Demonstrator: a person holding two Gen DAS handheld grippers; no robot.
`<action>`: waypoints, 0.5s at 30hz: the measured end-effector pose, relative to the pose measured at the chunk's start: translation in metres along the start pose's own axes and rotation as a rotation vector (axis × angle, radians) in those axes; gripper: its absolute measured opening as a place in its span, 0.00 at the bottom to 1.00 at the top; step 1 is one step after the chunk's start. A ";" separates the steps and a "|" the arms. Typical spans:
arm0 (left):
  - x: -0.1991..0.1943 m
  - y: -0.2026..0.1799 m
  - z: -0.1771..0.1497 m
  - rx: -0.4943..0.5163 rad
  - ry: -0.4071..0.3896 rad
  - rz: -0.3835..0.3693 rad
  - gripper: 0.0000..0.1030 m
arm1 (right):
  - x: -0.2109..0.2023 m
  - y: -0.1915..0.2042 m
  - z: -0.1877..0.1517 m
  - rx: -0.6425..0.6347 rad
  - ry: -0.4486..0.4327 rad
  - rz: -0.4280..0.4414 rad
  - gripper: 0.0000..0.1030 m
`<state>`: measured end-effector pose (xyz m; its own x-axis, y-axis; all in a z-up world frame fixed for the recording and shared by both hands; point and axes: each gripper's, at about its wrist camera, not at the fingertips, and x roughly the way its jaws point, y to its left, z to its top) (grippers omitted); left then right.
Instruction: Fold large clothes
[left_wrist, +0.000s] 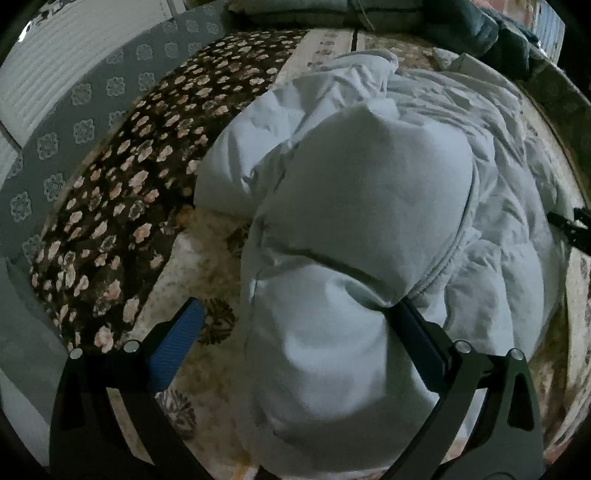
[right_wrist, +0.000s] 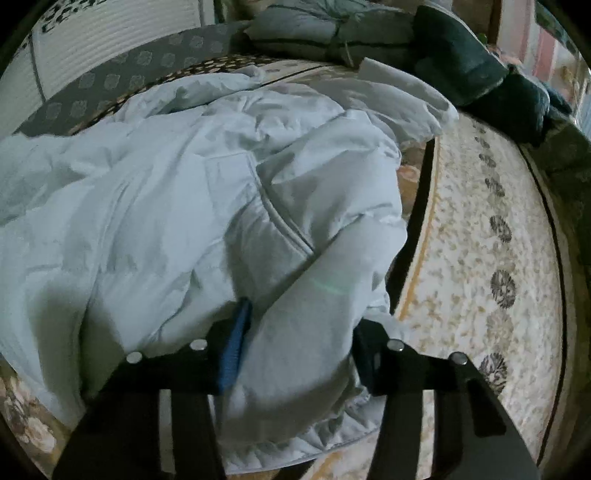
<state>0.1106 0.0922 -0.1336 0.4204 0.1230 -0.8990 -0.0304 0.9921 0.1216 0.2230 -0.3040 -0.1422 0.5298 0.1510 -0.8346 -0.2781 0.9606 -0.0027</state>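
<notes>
A large white padded jacket (left_wrist: 369, 192) lies crumpled on a cream floral cover (left_wrist: 207, 240). In the left wrist view my left gripper (left_wrist: 295, 302) is open and straddles a thick fold of the jacket. Its right finger (left_wrist: 417, 332) touches the cloth. Its blue left pad (left_wrist: 177, 343) stands apart over bare cover. In the right wrist view the jacket (right_wrist: 166, 184) fills the left half, and my right gripper (right_wrist: 303, 317) is shut on a bulky fold at the jacket's near right edge. The fabric hides both tips of the right gripper.
A brown flowered blanket (left_wrist: 122, 206) and a grey patterned cloth (left_wrist: 74, 122) run along the left. Folded grey items (right_wrist: 317, 29) and dark green cloth (right_wrist: 480, 70) lie at the far end. Bare cream cover (right_wrist: 480, 258) stretches to the right of the jacket.
</notes>
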 end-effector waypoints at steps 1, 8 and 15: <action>0.002 -0.003 0.001 0.015 0.000 0.008 0.97 | 0.003 0.000 0.001 0.012 0.016 0.004 0.63; 0.014 -0.020 0.017 0.045 0.031 0.010 0.65 | 0.013 0.001 0.014 0.008 0.038 -0.012 0.39; -0.004 -0.022 0.019 0.002 0.033 -0.026 0.37 | -0.045 0.007 -0.027 0.086 -0.039 0.046 0.16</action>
<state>0.1265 0.0691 -0.1246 0.3906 0.0976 -0.9154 -0.0182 0.9950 0.0983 0.1752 -0.3102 -0.1199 0.5489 0.2031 -0.8108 -0.2344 0.9685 0.0838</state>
